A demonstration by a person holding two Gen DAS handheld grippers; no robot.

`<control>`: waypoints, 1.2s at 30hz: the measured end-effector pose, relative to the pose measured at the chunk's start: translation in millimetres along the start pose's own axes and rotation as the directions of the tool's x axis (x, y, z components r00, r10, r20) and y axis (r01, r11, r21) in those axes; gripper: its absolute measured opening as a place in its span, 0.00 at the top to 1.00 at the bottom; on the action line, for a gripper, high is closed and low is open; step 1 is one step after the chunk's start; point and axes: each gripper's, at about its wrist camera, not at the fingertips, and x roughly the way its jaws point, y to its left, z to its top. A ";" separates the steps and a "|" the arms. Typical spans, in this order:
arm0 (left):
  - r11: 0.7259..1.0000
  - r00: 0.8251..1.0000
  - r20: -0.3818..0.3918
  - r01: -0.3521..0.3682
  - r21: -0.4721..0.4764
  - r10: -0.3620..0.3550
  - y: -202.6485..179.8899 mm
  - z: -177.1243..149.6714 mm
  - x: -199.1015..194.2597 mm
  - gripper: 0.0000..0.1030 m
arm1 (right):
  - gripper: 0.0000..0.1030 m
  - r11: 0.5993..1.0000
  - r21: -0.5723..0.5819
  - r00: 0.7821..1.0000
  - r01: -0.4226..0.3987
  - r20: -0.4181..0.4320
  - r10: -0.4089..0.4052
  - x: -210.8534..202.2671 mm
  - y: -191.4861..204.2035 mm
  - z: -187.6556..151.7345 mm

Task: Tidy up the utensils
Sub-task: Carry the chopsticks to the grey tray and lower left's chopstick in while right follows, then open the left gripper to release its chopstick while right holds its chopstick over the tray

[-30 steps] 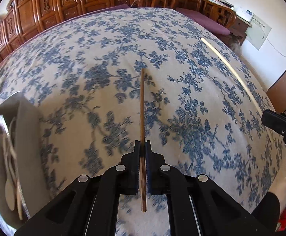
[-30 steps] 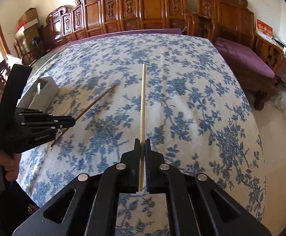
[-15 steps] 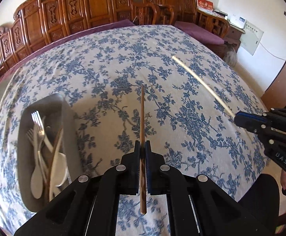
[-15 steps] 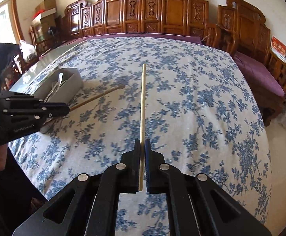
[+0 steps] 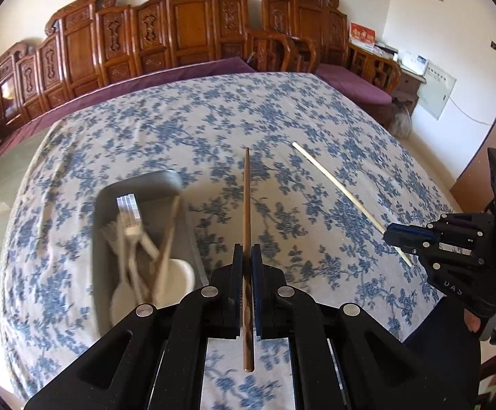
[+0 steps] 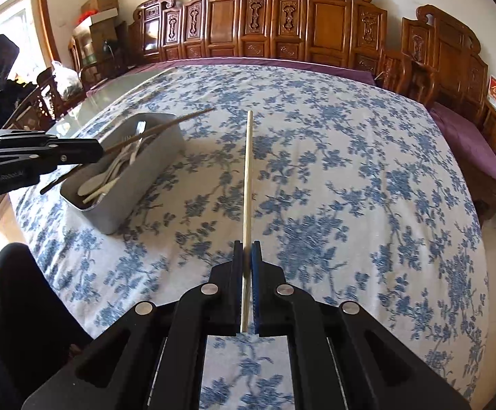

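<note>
My left gripper [image 5: 246,256] is shut on a dark brown chopstick [image 5: 246,205] that points forward above the table. It also shows in the right wrist view [image 6: 87,153], its chopstick [image 6: 179,120] reaching over the grey utensil bin [image 6: 152,174]. The bin [image 5: 102,212] holds forks, pale spoons and a chopstick. My right gripper [image 6: 246,254] is shut on a pale chopstick [image 6: 248,177], held above the cloth right of the bin. It shows in the left wrist view [image 5: 393,235] with its chopstick [image 5: 336,188].
The table carries a white cloth with blue flowers [image 6: 350,171]. Carved wooden chairs [image 6: 282,27] line the far side, with purple cushions [image 6: 466,136] on the right. Boxes and bags [image 6: 94,10] stand at the far left.
Both grippers have swung left toward the bin, chopsticks still gripped. The bin has come further into both views, and the brown chopstick now reaches over it.
</note>
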 end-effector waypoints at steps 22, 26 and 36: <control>0.987 0.994 -0.070 -0.093 -0.128 0.085 75.5 -24.0 35.3 0.96 | 0.95 0.998 -0.016 0.998 -0.062 0.002 0.062 14.3 51.3 23.5; 0.986 0.993 -0.092 -0.084 -0.143 0.072 78.8 -24.3 43.6 0.96 | 0.95 0.997 -0.015 0.997 -0.072 0.001 0.072 16.2 58.8 27.0; 0.984 0.996 -0.058 -0.080 -0.158 0.072 95.9 -22.0 22.1 0.89 | 0.95 0.993 -0.017 0.993 -0.117 -0.001 0.117 27.8 90.4 45.2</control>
